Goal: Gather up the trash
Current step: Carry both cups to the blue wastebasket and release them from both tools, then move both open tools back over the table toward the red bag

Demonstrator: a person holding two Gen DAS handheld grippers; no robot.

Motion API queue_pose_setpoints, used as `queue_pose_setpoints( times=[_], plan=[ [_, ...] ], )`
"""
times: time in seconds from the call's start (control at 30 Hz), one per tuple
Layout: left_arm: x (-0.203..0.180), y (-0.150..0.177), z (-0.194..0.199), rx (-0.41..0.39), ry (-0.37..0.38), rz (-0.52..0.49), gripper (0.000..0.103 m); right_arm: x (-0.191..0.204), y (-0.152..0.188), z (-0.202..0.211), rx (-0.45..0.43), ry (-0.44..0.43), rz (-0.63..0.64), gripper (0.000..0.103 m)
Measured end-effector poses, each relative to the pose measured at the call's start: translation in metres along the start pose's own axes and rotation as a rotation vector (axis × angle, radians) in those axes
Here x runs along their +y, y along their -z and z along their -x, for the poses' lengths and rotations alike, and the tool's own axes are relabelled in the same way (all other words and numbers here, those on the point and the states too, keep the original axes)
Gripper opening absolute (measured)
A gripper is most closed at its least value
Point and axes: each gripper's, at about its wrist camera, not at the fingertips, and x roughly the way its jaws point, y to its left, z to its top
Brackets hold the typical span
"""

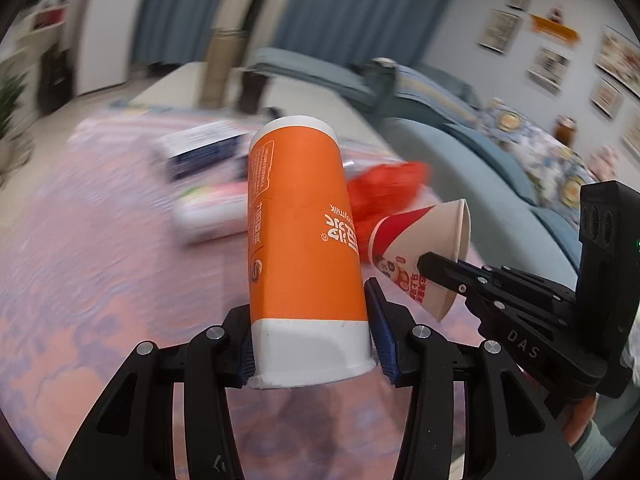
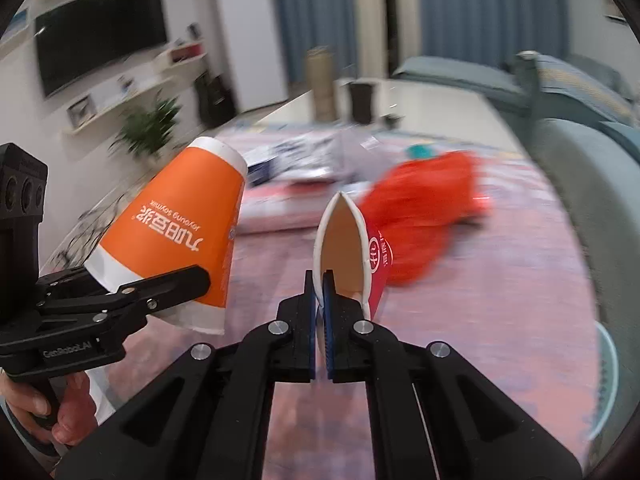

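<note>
1. Hidden or unclear: motion blur smears the worktop [image 1: 100,280]; the flat packets and boxes [image 1: 200,148] lying on its pink patterned cover cannot be identified. A crumpled red plastic bag [image 2: 424,220] lies beyond the cups, its edges blurred. The lens rim cuts off the sofa [image 2: 580,168] and the wall-mounted television [image 2: 100,32].
2. Writing: the orange paper cup [image 1: 304,236] carries white Chinese characters and the Latin words "Joyoung Soymilk", read upside down in the right wrist view. The red-and-white paper cup [image 1: 420,256] bears a panda figure and Chinese text too small to read. The right gripper [image 2: 319,308] body shows "DAS" in the left wrist view; the left gripper [image 1: 312,340] body shows "GenRobot.AI" in the right wrist view.
3. Left gripper: fingers part-open and clamped on the white rim band of the orange paper cup, one blue pad [image 1: 382,336] on each side. The cup is inverted, base pointing away, held clear above the worktop.
4. Right gripper: fingers closed together, pinching the wall of the red-and-white paper cup at its mouth, which is squashed to a pointed oval. This cup is also lifted off the worktop, just right of the orange one.
5. A hand [image 2: 52,408] grips the left gripper's handle, partly cut off.
</note>
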Motion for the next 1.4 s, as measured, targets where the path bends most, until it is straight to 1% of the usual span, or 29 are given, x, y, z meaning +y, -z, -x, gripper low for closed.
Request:
queue_pose_setpoints(
  times=[0.13, 0.2, 0.27, 0.37, 0.4, 0.47, 0.5, 0.57, 0.67, 0.77, 0.9, 0.93, 0.97, 1.0, 1.03, 1.13, 1.2, 1.23, 1.3, 1.37, 1.4],
  plan=[
    [-0.062, -0.018, -0.025, 0.024, 0.105, -0.093, 0.045, -0.057, 0.004, 0.044, -0.062, 0.101, -0.072, 0.002],
    [-0.093, -0.024, -0.038, 0.036, 0.145, -0.144, 0.045, -0.091, 0.009, 0.067, -0.089, 0.166, -0.113, 0.002],
    [-0.124, -0.028, -0.054, 0.049, 0.174, -0.203, 0.045, -0.125, 0.018, 0.084, -0.105, 0.213, -0.161, 0.002],
    [-0.170, -0.032, -0.082, 0.090, 0.229, -0.269, 0.045, -0.175, 0.030, 0.102, -0.117, 0.288, -0.238, 0.002],
    [-0.186, -0.033, -0.094, 0.111, 0.253, -0.287, 0.045, -0.187, 0.034, 0.104, -0.116, 0.304, -0.260, 0.002],
    [-0.207, -0.033, -0.114, 0.148, 0.282, -0.314, 0.045, -0.222, 0.050, 0.109, -0.111, 0.340, -0.325, 0.002],
    [-0.218, -0.033, -0.128, 0.169, 0.293, -0.331, 0.045, -0.234, 0.056, 0.110, -0.106, 0.354, -0.347, 0.002],
    [-0.236, -0.032, -0.151, 0.210, 0.319, -0.350, 0.045, -0.264, 0.072, 0.105, -0.077, 0.380, -0.406, 0.002],
    [-0.257, -0.024, -0.190, 0.278, 0.348, -0.372, 0.045, -0.299, 0.094, 0.089, -0.023, 0.401, -0.486, 0.002],
    [-0.271, -0.015, -0.224, 0.340, 0.373, -0.383, 0.046, -0.330, 0.113, 0.066, 0.044, 0.415, -0.572, 0.002],
    [-0.286, 0.000, -0.264, 0.403, 0.375, -0.405, 0.048, -0.358, 0.133, 0.038, 0.125, 0.406, -0.670, 0.002],
    [-0.287, 0.002, -0.268, 0.412, 0.374, -0.403, 0.049, -0.366, 0.138, 0.032, 0.141, 0.400, -0.692, 0.003],
    [-0.286, 0.004, -0.273, 0.418, 0.374, -0.400, 0.053, -0.370, 0.140, 0.029, 0.150, 0.396, -0.705, 0.003],
    [-0.285, 0.005, -0.276, 0.423, 0.370, -0.401, 0.055, -0.374, 0.144, 0.025, 0.165, 0.394, -0.717, 0.003],
    [-0.283, 0.005, -0.276, 0.421, 0.369, -0.401, 0.058, -0.376, 0.146, 0.022, 0.181, 0.391, -0.722, 0.003],
    [-0.279, 0.003, -0.272, 0.410, 0.367, -0.397, 0.058, -0.375, 0.144, 0.021, 0.190, 0.402, -0.724, 0.003],
    [-0.275, -0.003, -0.264, 0.396, 0.371, -0.381, 0.058, -0.375, 0.145, 0.025, 0.191, 0.402, -0.730, 0.007],
    [-0.273, -0.006, -0.259, 0.388, 0.374, -0.375, 0.058, -0.376, 0.146, 0.027, 0.189, 0.407, -0.727, 0.007],
    [-0.266, -0.011, -0.245, 0.367, 0.382, -0.360, 0.058, -0.372, 0.145, 0.037, 0.179, 0.422, -0.721, 0.007],
    [-0.255, -0.018, -0.224, 0.335, 0.381, -0.343, 0.058, -0.366, 0.139, 0.047, 0.156, 0.405, -0.718, 0.007],
    [-0.255, -0.022, -0.215, 0.320, 0.379, -0.338, 0.058, -0.358, 0.132, 0.055, 0.137, 0.401, -0.701, 0.007]
  ],
)
